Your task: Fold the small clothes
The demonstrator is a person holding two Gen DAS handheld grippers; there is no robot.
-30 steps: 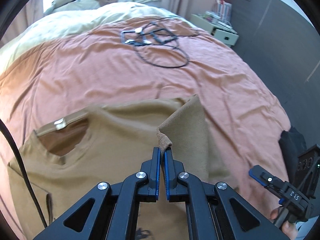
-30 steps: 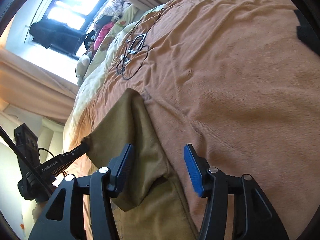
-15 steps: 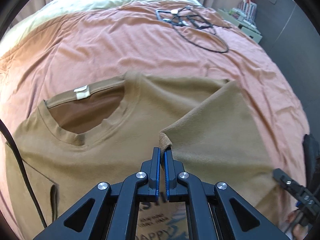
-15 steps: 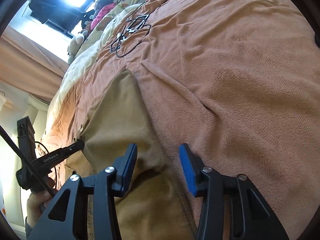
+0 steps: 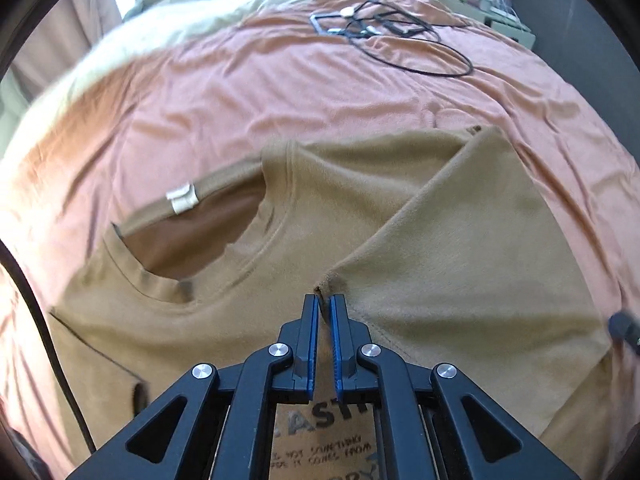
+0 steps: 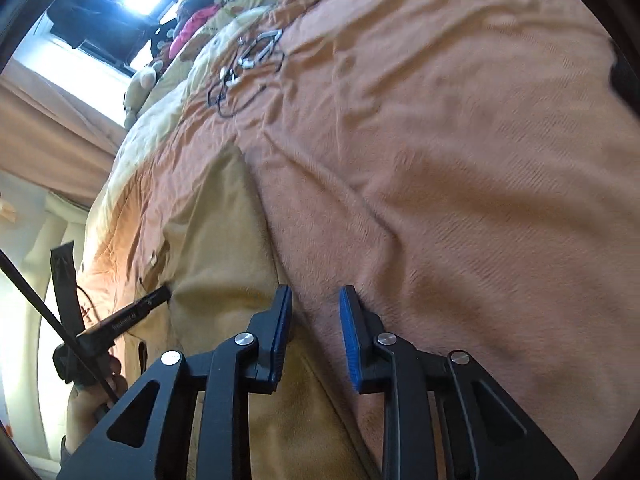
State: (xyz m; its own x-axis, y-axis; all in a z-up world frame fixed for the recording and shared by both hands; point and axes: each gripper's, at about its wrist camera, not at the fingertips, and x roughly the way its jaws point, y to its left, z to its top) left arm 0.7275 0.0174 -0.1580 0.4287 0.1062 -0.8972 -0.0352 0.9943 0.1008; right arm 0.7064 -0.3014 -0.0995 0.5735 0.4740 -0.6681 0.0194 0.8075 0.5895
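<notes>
A tan T-shirt (image 5: 248, 300) lies flat on the orange bed sheet (image 5: 240, 92), neckline and white label (image 5: 182, 202) up. Its right side (image 5: 460, 260) is folded over the chest. My left gripper (image 5: 324, 300) rests low on the shirt, pinching the folded corner (image 5: 322, 286) at its tips while its jaws begin opening. It shows again as the left gripper (image 6: 162, 293) in the right wrist view, held by a hand (image 6: 90, 396). My right gripper (image 6: 316, 308) hovers at the shirt's outer edge (image 6: 256, 256). Its jaws are closing, a gap remains, and mostly sheet shows between them.
Black cables and a small frame (image 5: 380, 26) lie on the far part of the bed. A cream duvet (image 5: 192, 12) and soft toys sit beyond. A nightstand (image 5: 506, 20) stands at the back right. A dark object (image 6: 624, 76) lies at the bed's right edge.
The left gripper sank and laid the folded corner down on the shirt's chest. The right gripper's jaws narrowed steadily over the shirt's outer edge.
</notes>
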